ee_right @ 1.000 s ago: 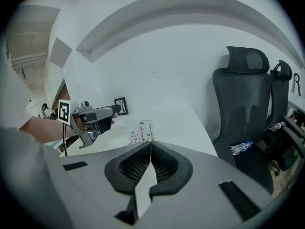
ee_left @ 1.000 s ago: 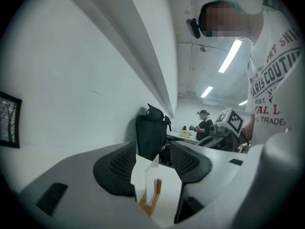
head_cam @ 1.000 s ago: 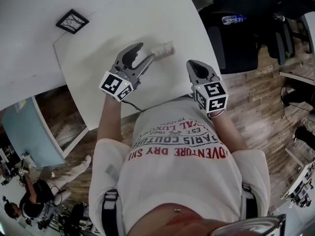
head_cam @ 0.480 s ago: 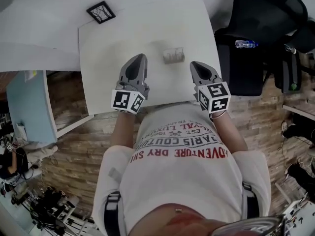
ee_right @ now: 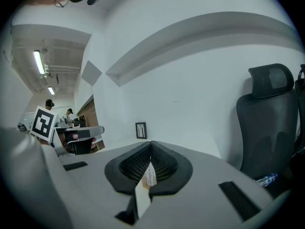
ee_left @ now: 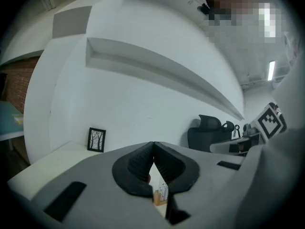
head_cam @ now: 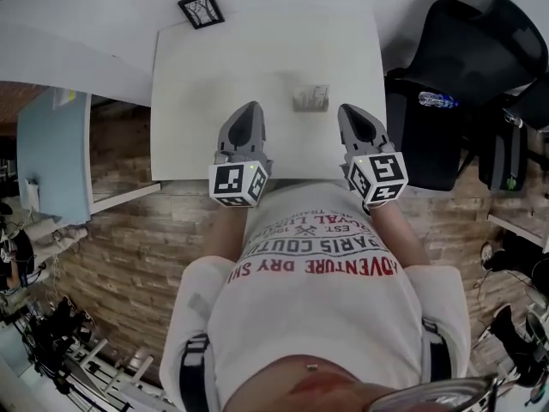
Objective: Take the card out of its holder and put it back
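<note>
On the table (head_cam: 193, 101), a picture frame (head_cam: 199, 9) is stood at eleven o'clock. The left gripper (head_cam: 250, 112) is held at the near edge, its jaws just closed together on nothing. At one o'clock from it the card (head_cam: 310, 98) is seated in its holder (ee_left: 157, 198). The right gripper (head_cam: 352, 113) is likewise closed and empty, probably because the card is already returned. The holder's wooden base is shown only by the gripper views, and its clearance from both grippers only from overhead.

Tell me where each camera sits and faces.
Head view: on the person's head, facing down at the table, left claw, right claw, shirt.
Left gripper view: on the left claw, facing along its shut jaws toward the wall.
Right gripper view: on the right claw, likewise, jaws shut.
All three share the framed picture.
</note>
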